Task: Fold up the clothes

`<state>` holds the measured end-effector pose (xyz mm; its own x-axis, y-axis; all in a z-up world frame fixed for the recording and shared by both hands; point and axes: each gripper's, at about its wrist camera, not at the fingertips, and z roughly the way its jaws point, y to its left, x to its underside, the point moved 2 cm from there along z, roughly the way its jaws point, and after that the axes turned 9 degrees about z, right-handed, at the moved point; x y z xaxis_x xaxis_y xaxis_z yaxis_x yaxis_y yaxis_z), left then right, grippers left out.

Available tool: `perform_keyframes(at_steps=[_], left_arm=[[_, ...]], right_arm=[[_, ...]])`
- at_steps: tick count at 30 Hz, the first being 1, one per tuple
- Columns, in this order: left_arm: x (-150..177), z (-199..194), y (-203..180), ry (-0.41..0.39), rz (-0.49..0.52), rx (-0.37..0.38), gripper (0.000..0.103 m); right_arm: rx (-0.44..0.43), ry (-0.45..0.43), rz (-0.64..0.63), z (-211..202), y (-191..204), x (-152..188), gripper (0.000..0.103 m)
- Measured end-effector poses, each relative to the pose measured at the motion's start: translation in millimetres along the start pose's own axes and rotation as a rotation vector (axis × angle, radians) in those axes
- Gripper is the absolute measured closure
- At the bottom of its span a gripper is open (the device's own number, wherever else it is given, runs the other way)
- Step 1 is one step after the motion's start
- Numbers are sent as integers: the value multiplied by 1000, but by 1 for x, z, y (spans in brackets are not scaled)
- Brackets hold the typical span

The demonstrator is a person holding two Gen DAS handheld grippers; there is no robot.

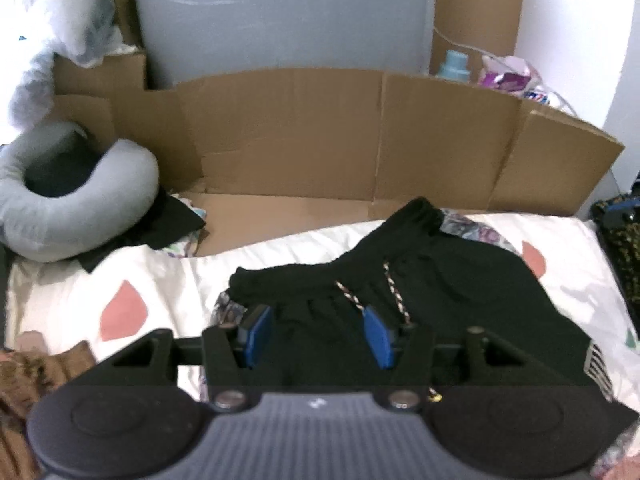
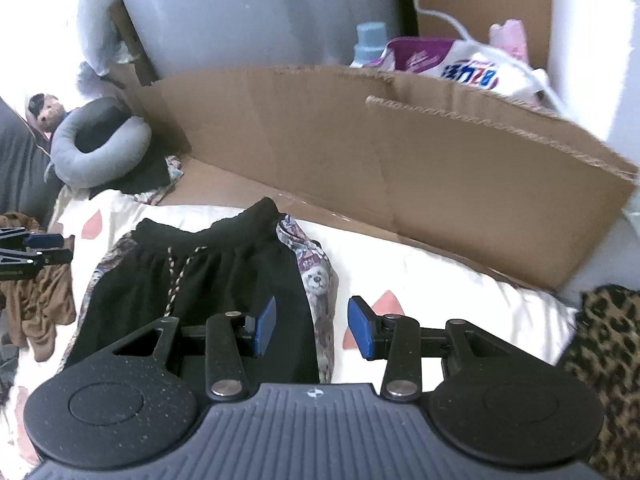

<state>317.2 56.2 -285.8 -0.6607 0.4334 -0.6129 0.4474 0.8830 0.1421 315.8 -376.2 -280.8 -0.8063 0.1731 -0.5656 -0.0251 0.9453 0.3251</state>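
The left gripper [image 1: 316,330] hangs over the black shorts [image 1: 420,280] with its blue pads [image 1: 256,334] spread wide and nothing between them; whether they touch the cloth cannot be told. The right gripper [image 2: 312,326] is likewise spread, empty, above the shorts' right edge, where a bear-print side panel [image 2: 316,276] shows; its left pad sits over black fabric, its right one over the bedspread [image 2: 440,280]. The shorts lie flat on that white bedspread with pink shapes, waistband toward twelve o'clock, the striped drawstring [image 1: 394,292] trailing down the front. In the right wrist view the left gripper's fingers [image 2: 40,248] show at nine o'clock over a brown garment [image 2: 40,300]. A cardboard wall [image 1: 340,136] stands at twelve, a grey neck pillow [image 1: 72,200] at ten, a blue bottle [image 2: 370,42] at one, and leopard-print fabric [image 2: 604,360] at four.
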Motion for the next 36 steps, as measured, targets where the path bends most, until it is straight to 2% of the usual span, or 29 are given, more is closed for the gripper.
perform_keyframes(at_steps=[8,14,17,20,27,31,36], left_arm=[[-2,-90,-5,53,-62,-27,48],[-13,-182,-14,21,-132,-8,44],[-17,-227,-17,1,-127,-24,39],[-17,-261,-17,-19,-123,-33,37],[-4,-302,-9,-39,-134,-10,37],[4,-320,-1,-60,-174,40,37],[14,-342,11,-86,-180,42,37]], right_arm=[[-16,-23,60,-86,9,12,56],[-45,-53,109,-148,24,23,55],[-67,-52,109,-173,34,29,50],[-78,-56,78,-198,46,34,50],[-66,-69,64,-251,71,33,49],[-64,-103,71,-295,82,12,49],[-46,-142,96,-353,88,-19,43]])
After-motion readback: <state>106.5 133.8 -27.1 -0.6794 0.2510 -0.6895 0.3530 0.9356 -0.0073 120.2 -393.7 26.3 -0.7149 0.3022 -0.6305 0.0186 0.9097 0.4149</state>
